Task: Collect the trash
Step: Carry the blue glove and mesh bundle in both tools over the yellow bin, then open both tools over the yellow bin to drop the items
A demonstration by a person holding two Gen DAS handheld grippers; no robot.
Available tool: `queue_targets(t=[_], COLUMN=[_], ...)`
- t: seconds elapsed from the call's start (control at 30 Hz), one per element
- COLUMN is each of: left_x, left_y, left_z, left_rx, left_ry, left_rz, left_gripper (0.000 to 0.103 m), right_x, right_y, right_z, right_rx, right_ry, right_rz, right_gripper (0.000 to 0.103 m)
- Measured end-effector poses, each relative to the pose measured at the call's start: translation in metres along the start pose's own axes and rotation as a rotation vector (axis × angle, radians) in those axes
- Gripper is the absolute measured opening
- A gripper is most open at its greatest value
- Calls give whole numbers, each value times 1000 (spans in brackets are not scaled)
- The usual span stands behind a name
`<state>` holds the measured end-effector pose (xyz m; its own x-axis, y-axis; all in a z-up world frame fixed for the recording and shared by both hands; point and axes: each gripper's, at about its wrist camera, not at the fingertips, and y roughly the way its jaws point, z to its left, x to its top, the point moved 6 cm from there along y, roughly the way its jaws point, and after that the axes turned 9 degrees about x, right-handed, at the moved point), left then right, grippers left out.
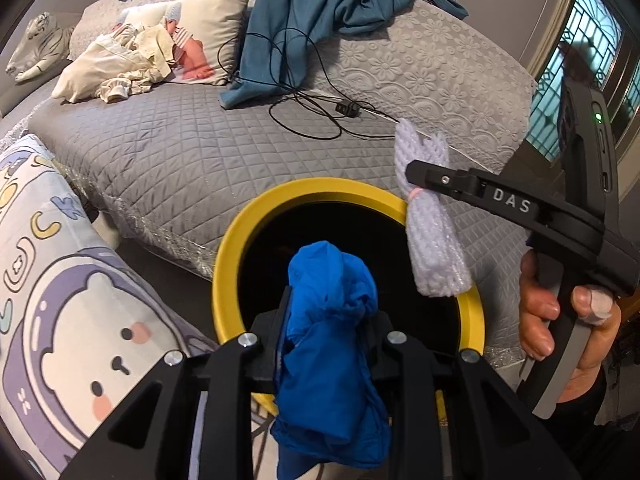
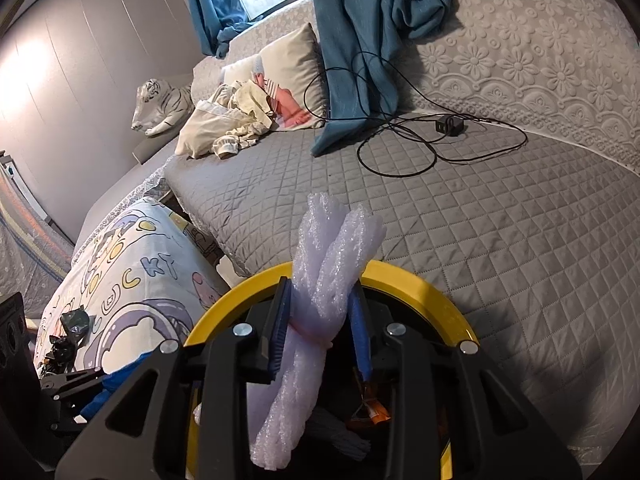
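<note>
A round bin with a yellow rim stands against the grey bed; it also shows in the right wrist view. My left gripper is shut on a crumpled blue plastic bag and holds it over the bin's near rim. My right gripper is shut on a white foam net sleeve tied with a pink band, above the bin mouth. In the left wrist view the right gripper holds the foam sleeve over the bin's right rim. Some trash lies inside the bin.
A grey quilted bed lies behind the bin, with a black cable and charger, a blue curtain, pillows and cream clothes. A cartoon-print cushion lies at left, with dark wrappers on it.
</note>
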<state>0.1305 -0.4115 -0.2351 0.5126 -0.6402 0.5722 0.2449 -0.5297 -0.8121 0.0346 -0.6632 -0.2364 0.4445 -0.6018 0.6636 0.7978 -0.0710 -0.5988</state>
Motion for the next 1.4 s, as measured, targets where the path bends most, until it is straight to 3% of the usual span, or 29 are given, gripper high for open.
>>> queue_targets(t=[0.27,0.33,0.4,0.43,0.5,0.93,1.17,1.4], left_x=[-4,-4,-4,-4,-3,-3,-4,-13], left_y=[3,2,-1,-2,-5,-35,-64,-98], left_z=[-3,-2,0,0,1,29,64,114], left_rx=[-28,-32,-35,-38,-44,-17,42,132], left_ry=[-9,-11,-29,-34,-34,-87,-130,-197], left_rz=[4,-1,-9,-15,-23,-72,-113,-153], left_gripper=[30,36,53,54,55,55,55,55], right_x=[2,3,3,3,4,13,20,19], right_y=[0,-1,-2,-2,-3,-19,-24,-18], right_z=[-7,-9,-10,-10,-12,-1,30,87], right_rx=[-8,-6,-9,-12,-18,0,38,110], right_ry=[21,29,32,33,44,38,-13,-111], right_rz=[-12,-12,-15,-16,-20,-56,-72,-59], right_gripper=[33,36,40,40,45,46,46,46])
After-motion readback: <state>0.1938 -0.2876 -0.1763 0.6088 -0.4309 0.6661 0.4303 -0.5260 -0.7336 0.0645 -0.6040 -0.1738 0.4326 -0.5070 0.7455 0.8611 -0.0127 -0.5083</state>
